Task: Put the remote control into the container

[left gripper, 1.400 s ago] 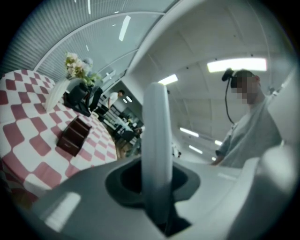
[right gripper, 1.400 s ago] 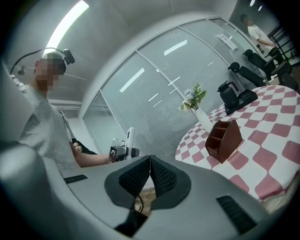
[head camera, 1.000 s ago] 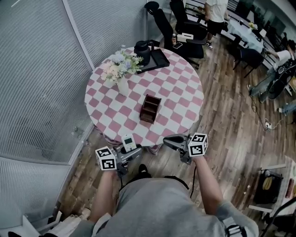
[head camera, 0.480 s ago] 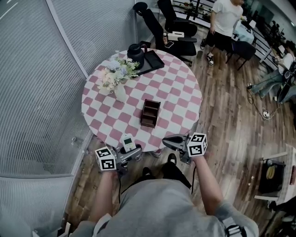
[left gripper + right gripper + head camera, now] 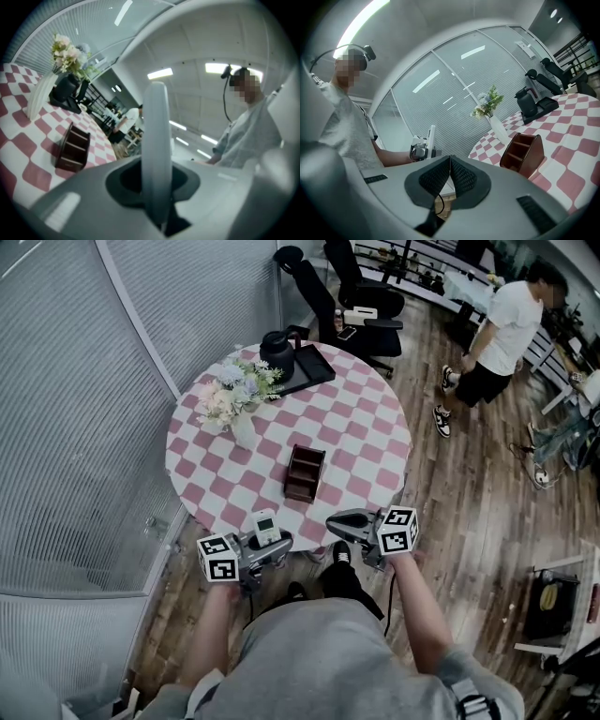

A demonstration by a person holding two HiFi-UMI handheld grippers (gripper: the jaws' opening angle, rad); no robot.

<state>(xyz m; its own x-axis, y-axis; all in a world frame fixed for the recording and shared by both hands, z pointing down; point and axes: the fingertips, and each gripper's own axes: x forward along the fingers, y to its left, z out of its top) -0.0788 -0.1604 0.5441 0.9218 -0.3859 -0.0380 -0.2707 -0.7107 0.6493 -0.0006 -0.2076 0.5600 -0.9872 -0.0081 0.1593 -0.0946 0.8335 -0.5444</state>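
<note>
The person is wearing a grey short-sleeved shirt [image 5: 319, 662]. At lower centre, the left gripper [image 5: 275, 549] and right gripper [image 5: 336, 520] are showing grey bodies bearing white cubes [image 5: 217, 559] with black square markers.

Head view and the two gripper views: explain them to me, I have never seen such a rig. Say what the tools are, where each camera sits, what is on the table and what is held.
There is no robot here. A person holds a hand tool with two fingers in each hand. The head view comes from a camera on the person's head, looking down. Each gripper view comes from a camera riding on that tool, looking along its fingers. The round checked table carries a wooden container, a vase of flowers, and a dark jug on a black tray. The left gripper is shut on a white remote, held upright by the table's near edge. The right gripper is shut and empty.
</note>
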